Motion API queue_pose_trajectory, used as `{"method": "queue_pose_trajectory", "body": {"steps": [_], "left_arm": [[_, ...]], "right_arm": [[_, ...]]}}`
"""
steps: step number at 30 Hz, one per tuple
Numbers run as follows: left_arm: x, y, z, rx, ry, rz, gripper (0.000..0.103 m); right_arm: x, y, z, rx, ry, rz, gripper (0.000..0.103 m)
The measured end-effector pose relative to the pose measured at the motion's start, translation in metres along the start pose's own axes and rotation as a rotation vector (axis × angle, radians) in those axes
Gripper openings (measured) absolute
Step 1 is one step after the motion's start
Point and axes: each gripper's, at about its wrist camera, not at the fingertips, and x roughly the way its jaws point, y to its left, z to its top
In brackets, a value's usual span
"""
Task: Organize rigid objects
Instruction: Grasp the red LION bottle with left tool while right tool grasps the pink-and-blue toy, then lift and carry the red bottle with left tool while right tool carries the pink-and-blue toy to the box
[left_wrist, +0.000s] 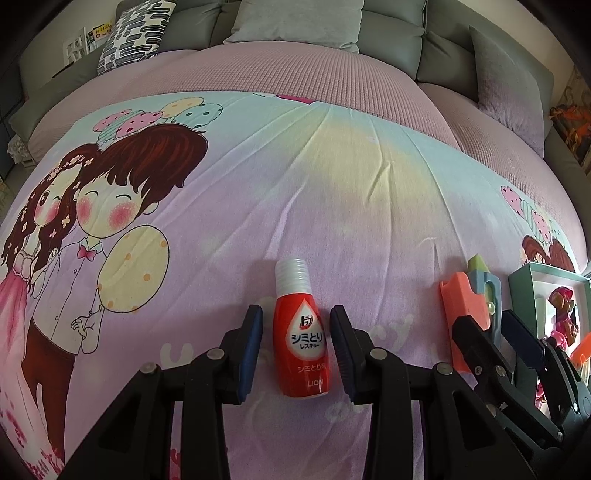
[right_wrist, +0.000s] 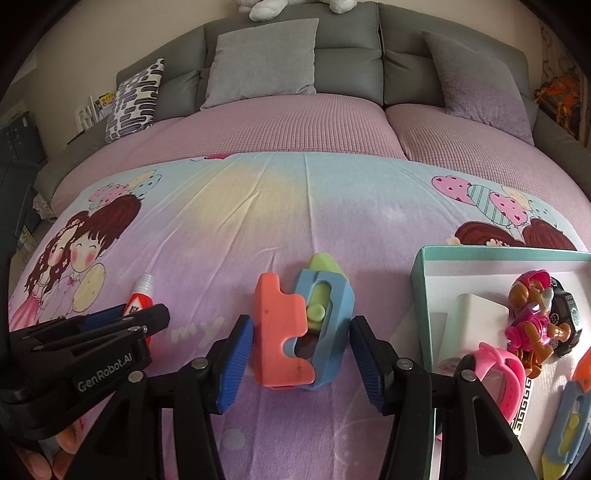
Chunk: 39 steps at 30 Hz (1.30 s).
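Bottle (left_wrist: 301, 328) sits between our left tongs (left_wrist: 297, 347), pads just clear; right tongs (right_wrist: 301, 360) likewise straddle toy knife (right_wrist: 321, 325) beside box (right_wrist: 419, 291), ready for binning.

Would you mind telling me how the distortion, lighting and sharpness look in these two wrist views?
Left wrist: strong fisheye bulge, dark corner vignette; red bottle is sharp, its label readable, under soft even light. Right wrist: same bulge and vignette; the orange and blue toy is crisp, the turquoise box stretched at the edge.
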Motion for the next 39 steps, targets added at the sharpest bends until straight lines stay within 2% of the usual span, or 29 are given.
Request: {"method": "queue_pose_trajectory", "body": {"steps": [15,34,39], "left_arm": [[0.002,-0.0023,-0.0021,0.031,-0.012,0.035,0.04],[0.0017,-0.0035,-0.0016,0.049,-0.017,0.049,0.04],[0.0003,-0.0039,-0.0007,0.055,-0.023,0.051,0.03]], "right_arm": [[0.0079,0.0047,-0.0039,-0.02,0.0,-0.04,0.059],[0.0064,0.0033,-0.004,-0.012,-0.005,-0.034,0.058],[0.0038,0.0,-0.0031,0.011,-0.005,-0.013,0.058]]}}
